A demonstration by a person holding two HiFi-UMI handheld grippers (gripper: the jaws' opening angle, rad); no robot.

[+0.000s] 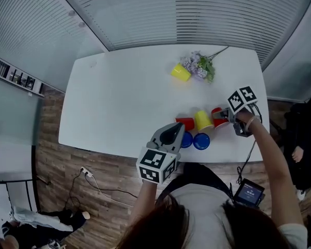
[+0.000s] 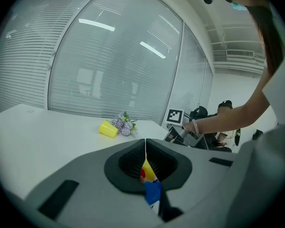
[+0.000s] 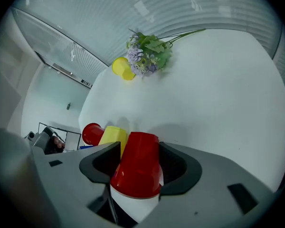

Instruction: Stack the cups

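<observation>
- The right tongs (image 1: pixel 224 117) are spread wide around a red cup (image 3: pixel 137 167), unpinched, near the front edge of the table (image 1: pixel 119 97).
- It is crowded by a yellow cup (image 1: pixel 202 120); blue cups (image 1: pixel 201 141) are seen by the shut left tongs (image 2: pixel 145 148).
- Open room is left toward the flowers (image 1: pixel 199 66).

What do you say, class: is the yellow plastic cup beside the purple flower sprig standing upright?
No, the yellow plastic cup lies on its side next to the purple flower sprig.

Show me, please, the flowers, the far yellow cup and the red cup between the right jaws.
flowers (image 3: pixel 140 63), right gripper view, purple blooms
far yellow cup (image 1: pixel 181 72), head view, side wall
red cup (image 3: pixel 137 165), right gripper view, side wall
</observation>
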